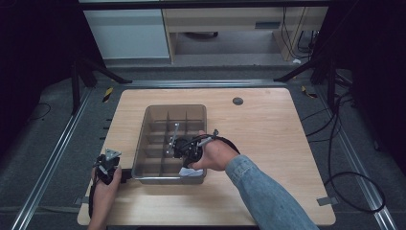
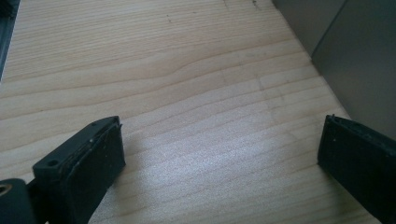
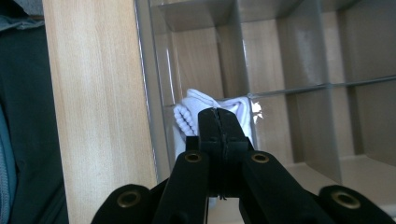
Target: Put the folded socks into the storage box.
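White cloth (image 3: 196,112) in organizer corner compartment, just beyond closed empty right claw (image 3: 219,116); left claw (image 2: 219,158) wide open.

The bench (image 1: 268,124) is pale wood with a fine straight grain, smooth and faintly sheened where light falls on it. The bin (image 1: 158,178) looks like smoky translucent plastic, its walls and dividers smooth and slightly glossy, catching bright glints. The cloth (image 3: 196,109) in it is white knit fabric, soft and matt, with a ribbed edge. The left gripper (image 2: 219,163) has fingers (image 2: 88,163) of matt black plastic faced with dull, finely grained pads. The right gripper (image 3: 219,122) is the same matt black, with brassy metal rivets. The sleeve (image 1: 268,196) is blue denim.
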Available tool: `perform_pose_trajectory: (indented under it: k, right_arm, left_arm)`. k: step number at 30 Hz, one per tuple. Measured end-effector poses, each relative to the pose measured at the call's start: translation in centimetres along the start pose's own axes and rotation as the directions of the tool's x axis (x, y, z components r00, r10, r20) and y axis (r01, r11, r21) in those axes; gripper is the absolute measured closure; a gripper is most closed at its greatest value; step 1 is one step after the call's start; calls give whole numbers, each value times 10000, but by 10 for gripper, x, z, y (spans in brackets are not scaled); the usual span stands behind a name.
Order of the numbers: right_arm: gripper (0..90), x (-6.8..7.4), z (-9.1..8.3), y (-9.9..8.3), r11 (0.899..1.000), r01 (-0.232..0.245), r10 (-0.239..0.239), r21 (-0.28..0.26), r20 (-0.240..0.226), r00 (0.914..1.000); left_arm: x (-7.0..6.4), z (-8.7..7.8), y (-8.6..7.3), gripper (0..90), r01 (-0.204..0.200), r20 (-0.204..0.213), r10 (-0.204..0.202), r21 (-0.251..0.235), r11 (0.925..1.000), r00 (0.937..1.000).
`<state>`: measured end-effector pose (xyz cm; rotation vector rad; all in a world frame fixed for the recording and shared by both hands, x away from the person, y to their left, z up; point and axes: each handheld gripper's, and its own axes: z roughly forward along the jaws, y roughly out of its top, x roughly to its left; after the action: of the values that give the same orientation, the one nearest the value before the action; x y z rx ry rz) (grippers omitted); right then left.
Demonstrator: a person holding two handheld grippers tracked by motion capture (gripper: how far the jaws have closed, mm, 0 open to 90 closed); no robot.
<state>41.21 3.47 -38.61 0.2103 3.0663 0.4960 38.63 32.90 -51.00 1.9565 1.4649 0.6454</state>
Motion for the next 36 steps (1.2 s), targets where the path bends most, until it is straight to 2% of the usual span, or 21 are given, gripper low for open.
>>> perform_pose_trajectory:
  k: [4, 8, 12, 23, 29, 31, 34, 36]
  right_arm:
    - [900, 0, 7, 0, 9999, -15, 15, 149, 0, 10000]
    - [900, 2, 24, -7, 9995, -151, 158, 276, -236, 9996]
    - [900, 1, 28, -9, 9995, -246, 251, 222, -250, 9994]
    - [900, -5, 45, -13, 9974, -473, 491, 541, -330, 9983]
    - [900, -4, 47, -12, 9973, -357, 374, 637, -267, 9989]
    - [900, -4, 43, -10, 9968, -264, 282, 758, -228, 9993]
    - [900, -5, 33, -11, 9979, -154, 158, 631, -59, 9999]
    - [900, -8, 25, -13, 9979, -241, 227, 600, 230, 9995]
  left_arm:
    - [0, 0, 0, 0, 15, 0, -15, 0, 10000, 10000]
    - [0, 0, 0, 0, -8, 6, 8, 26, 10000, 10000]
    - [0, 0, 0, 0, 2, 6, -2, 24, 10000, 10000]
    - [0, 0, 0, 0, 12, 6, -12, 12, 10000, 10000]
    - [0, 0, 0, 0, -5, 6, 5, 27, 10000, 10000]
    - [0, 0, 0, 0, 6, 6, -6, 19, 10000, 10000]
    - [0, 0, 0, 0, 24, 8, -24, 1, 10000, 10000]
    - [0, 0, 0, 0, 21, 7, -21, -2, 10000, 10000]
